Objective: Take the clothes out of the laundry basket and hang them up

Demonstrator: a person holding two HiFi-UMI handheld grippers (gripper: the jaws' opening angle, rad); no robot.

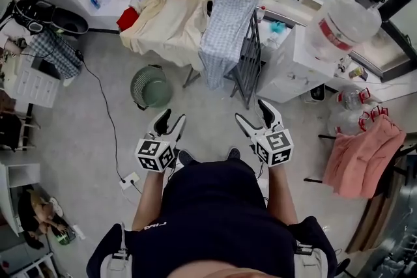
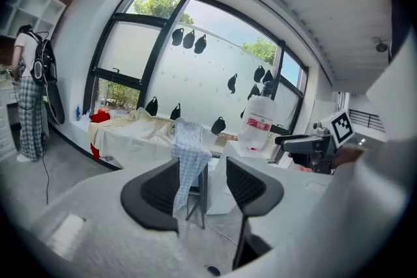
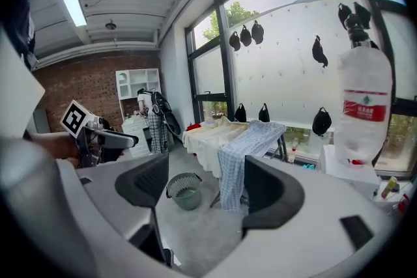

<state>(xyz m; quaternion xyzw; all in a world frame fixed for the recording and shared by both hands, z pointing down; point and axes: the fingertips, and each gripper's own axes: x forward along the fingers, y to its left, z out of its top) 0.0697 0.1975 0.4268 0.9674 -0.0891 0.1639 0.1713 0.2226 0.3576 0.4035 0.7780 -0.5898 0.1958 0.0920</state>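
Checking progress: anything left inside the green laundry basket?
The laundry basket looks empty: only its green bottom shows. In the right gripper view its near wall hides part.

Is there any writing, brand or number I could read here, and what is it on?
No text reads clearly.
Water bottle: red label with white print, too blurred to read.
Shirt: small pale logo, too small to read.
Marker cubes: black-and-white square patterns, no words.

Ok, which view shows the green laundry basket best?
Head view: the laundry basket is seen whole from above. The right gripper view shows it smaller, side-on; the left gripper view misses it.
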